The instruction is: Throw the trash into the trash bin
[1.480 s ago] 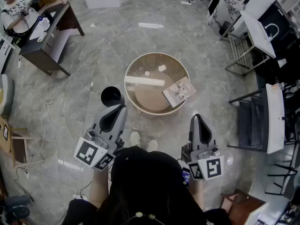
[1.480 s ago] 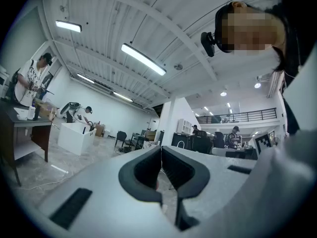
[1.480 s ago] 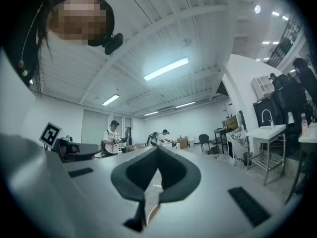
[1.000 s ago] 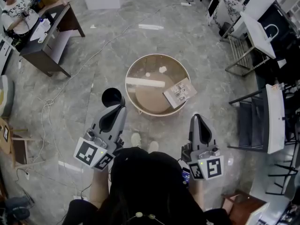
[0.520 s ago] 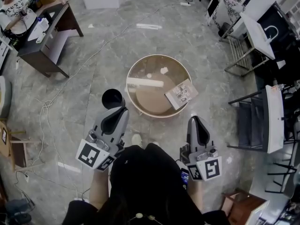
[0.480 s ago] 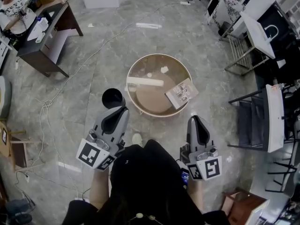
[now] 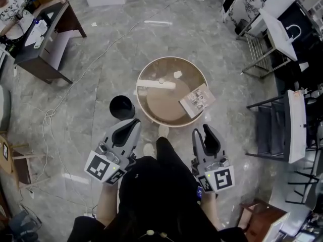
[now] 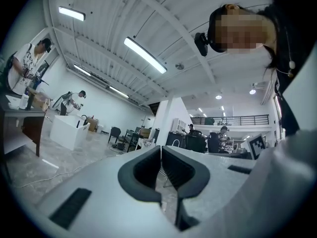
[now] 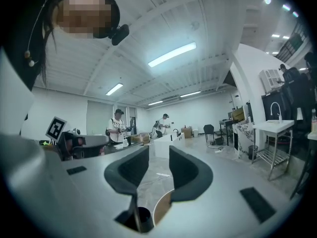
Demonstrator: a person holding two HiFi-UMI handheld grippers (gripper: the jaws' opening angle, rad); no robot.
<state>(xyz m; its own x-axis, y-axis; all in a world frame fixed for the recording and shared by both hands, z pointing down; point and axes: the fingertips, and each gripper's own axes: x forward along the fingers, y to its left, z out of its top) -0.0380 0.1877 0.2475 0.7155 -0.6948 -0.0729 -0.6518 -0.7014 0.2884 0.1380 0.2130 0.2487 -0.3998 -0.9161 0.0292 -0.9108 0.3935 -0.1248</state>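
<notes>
Trash sits on the round table (image 7: 162, 106): a long white strip (image 7: 156, 84), a crumpled white scrap (image 7: 176, 74) and a printed booklet (image 7: 197, 99). All of it lies ahead of both grippers and well apart from them. The trash bin (image 7: 122, 107) stands on the floor just beside the table's left edge.

The booklet lies at the table's near right rim, ahead of the right gripper (image 7: 202, 131), so that hand is the nearer one to it. The bin is straight in front of the left gripper (image 7: 135, 121). The strip's long axis runs left to right across the head view, crosswise to the line along which both grippers point. It would therefore meet a gripper broadside rather than end-on. A throw from the right hand would probably have to cross the table toward the left.

The right gripper's jaws are opening, with a clear gap and nothing between them. The left gripper's jaws are pressed together and hold nothing.

The person's head and shoulders hide both hands in the head view. The left gripper view looks level across the room and shows neither table nor bin. The right gripper view catches only the bin's rim and a sliver of the table edge, low between its jaws. The bin's inside is too dark to tell what it holds, and the booklet's print is too small to read.
</notes>
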